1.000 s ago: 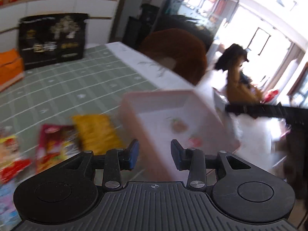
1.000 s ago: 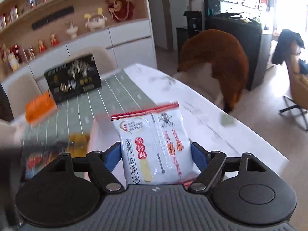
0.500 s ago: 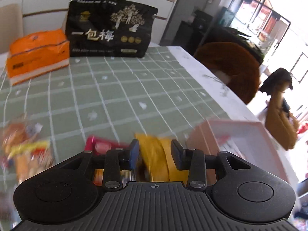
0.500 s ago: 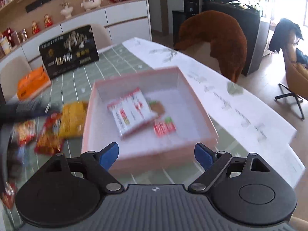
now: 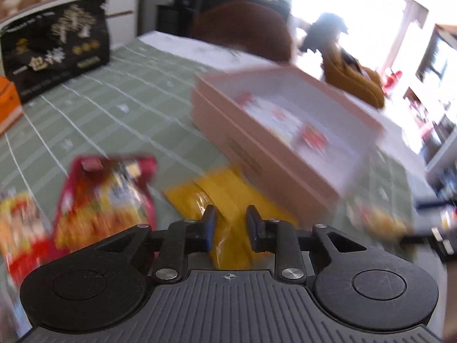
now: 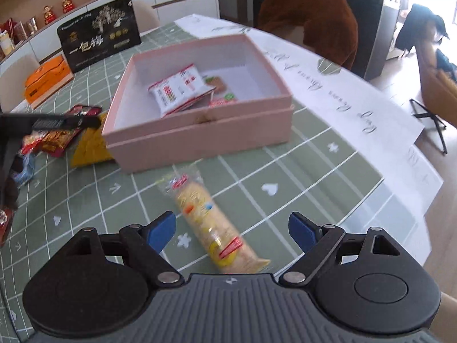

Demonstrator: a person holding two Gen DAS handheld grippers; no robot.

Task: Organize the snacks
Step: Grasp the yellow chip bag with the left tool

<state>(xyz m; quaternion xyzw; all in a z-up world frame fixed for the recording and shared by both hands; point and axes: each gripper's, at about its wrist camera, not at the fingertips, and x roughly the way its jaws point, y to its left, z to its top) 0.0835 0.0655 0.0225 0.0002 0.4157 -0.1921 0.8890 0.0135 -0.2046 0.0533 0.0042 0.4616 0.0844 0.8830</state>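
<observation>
Pick-up step for both: the left gripper (image 5: pixel 228 223) is closing around the yellow packet (image 5: pixel 225 200), though blur hides any contact. The right gripper (image 6: pixel 232 233) hangs released over the cracker pack (image 6: pixel 212 225); next it must drop, clench, then carry it to the pink box (image 6: pixel 200 131).

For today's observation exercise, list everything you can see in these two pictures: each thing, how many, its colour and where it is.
box: one, pink, open, mid-table.
white packet: one, white and red, inside the box, over smaller snacks.
long cracker pack: one, clear with pale contents, on the cloth before the right tongs.
yellow packet: one, left of the box.
red packet: one, left of the yellow packet.
black bag: one, far table end.
orange box: one, beside the black bag.
tablecloth: one, green checked.
brown chair: one, behind the table.
left tongs: closing around the yellow packet.
right tongs: open, empty.
</observation>
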